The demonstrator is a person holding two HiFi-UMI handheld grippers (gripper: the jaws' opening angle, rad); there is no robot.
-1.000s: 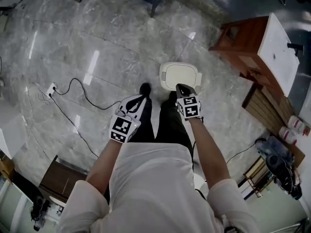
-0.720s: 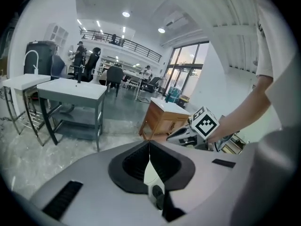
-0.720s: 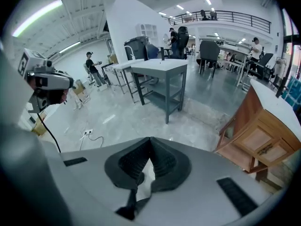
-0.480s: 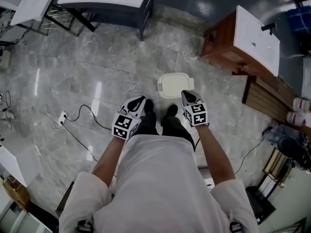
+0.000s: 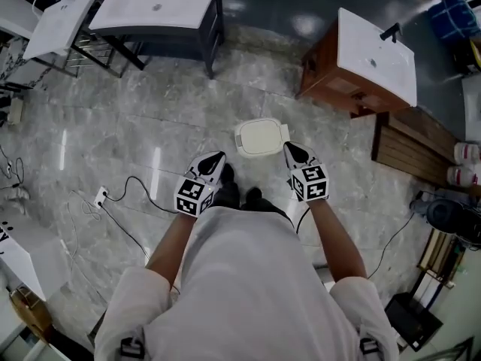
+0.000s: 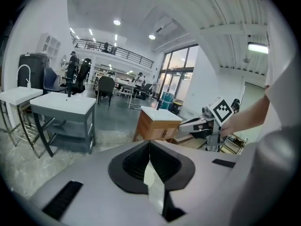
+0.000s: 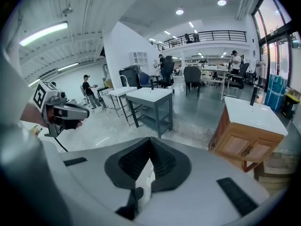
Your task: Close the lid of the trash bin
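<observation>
While the person stands on the grey marble floor (image 5: 113,126), a dark-framed table (image 5: 161,6) with a pale top lies ahead to the left and a wooden cabinet (image 5: 353,62) with a white top ahead to the right. Between them, just in front of the person's black shoes (image 5: 225,177), sits the trash bin (image 5: 261,138), its cream lid lying flat and closed on top. The left gripper (image 5: 217,157) and the right gripper (image 5: 288,148) are held out at either side of the bin. Each gripper view looks across the room rather than at the bin, so neither tool touches the lid. In the left gripper view the left gripper's (image 6: 149,145) jaws are pressed together with nothing between them, and the right gripper's (image 7: 150,141) jaws in its own view are likewise pressed together and empty. A thin black cable (image 5: 131,190) runs over the floor at the left to a small white power strip (image 5: 100,196).
</observation>
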